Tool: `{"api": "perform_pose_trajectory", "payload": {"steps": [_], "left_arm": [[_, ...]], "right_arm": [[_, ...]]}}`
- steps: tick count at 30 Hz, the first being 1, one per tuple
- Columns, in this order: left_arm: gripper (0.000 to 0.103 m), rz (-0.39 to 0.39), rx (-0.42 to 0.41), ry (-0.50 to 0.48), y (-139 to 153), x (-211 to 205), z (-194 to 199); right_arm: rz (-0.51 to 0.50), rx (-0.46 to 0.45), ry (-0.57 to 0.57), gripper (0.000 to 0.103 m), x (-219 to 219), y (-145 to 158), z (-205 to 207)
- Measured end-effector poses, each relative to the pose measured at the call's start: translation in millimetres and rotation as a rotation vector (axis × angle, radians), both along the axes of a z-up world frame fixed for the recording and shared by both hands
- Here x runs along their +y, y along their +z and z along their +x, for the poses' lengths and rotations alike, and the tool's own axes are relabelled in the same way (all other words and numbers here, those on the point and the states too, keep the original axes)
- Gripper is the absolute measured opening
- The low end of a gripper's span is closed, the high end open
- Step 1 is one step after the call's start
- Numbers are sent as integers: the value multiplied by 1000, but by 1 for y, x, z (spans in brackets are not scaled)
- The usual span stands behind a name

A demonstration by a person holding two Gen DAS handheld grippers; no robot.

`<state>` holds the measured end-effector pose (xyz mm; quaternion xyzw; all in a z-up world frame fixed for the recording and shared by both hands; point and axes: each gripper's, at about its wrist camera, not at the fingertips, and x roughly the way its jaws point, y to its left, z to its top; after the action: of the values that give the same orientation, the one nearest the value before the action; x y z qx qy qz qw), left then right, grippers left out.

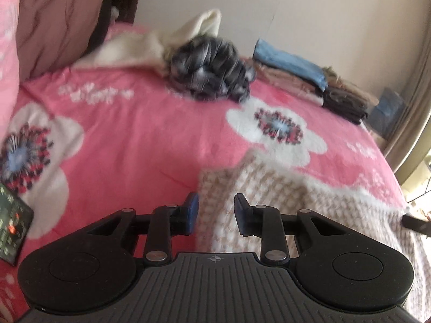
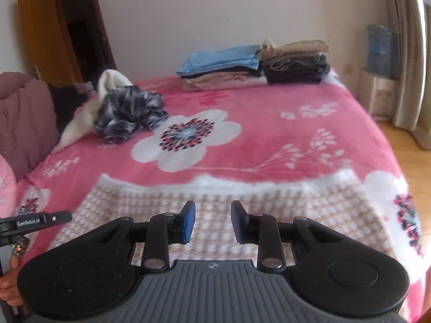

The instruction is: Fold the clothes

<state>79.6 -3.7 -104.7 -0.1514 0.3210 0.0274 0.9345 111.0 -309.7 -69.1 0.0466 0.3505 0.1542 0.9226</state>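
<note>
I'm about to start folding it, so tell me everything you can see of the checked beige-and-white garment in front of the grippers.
The checked garment looks like fuzzy knit, in a small beige-and-white check with a fluffy white far edge. It lies spread fairly flat on the pink floral blanket, at the near side of the bed. Both the left gripper and right gripper hover open over it, gripping nothing.
</note>
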Motion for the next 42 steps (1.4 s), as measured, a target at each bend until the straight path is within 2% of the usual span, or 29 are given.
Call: {"api": "perform_pose_trajectory", "payload": {"steps": [2, 4, 6, 9, 12, 14, 16, 19, 23, 26, 29, 36, 39, 42], "left_arm": [[29, 68, -53, -89, 13, -19, 0], [35, 132, -96, -191, 23, -41, 1], [37, 148, -101, -274, 20, -59, 7], [37, 171, -107, -398, 17, -86, 15], [37, 146, -45, -448, -4, -95, 20], [37, 146, 35, -458, -22, -98, 25], [37, 146, 74, -447, -31, -98, 29], [37, 130, 86, -437, -30, -97, 32], [37, 134, 84, -438, -28, -97, 29], [37, 136, 90, -435, -27, -97, 28], [37, 136, 98, -430, -27, -97, 31], [38, 103, 114, -420, -24, -92, 33], [44, 97, 123, -401, -22, -88, 34], [44, 71, 139, -393, -22, -84, 38]], "right_arm": [[-8, 42, -17, 31, 6, -14, 10], [-17, 78, -36, 31, 12, -27, 19], [-22, 83, -63, 31, 14, -34, 21], [-14, 77, -71, 31, 14, -24, 16], [-15, 51, -51, 31, 13, -15, 5], [-58, 51, -31, 31, 15, -20, 2], [-99, 74, -24, 31, 16, -34, 4], [-100, 49, -14, 34, 15, -45, 5], [-108, 79, -39, 32, 18, -30, 7], [-109, 54, -48, 32, 20, -19, 6], [-103, 116, -64, 33, 21, -32, 20], [-128, 158, -84, 34, 27, -33, 23], [-139, 176, -93, 33, 29, -33, 25], [-149, 194, -102, 33, 32, -33, 26]]}}
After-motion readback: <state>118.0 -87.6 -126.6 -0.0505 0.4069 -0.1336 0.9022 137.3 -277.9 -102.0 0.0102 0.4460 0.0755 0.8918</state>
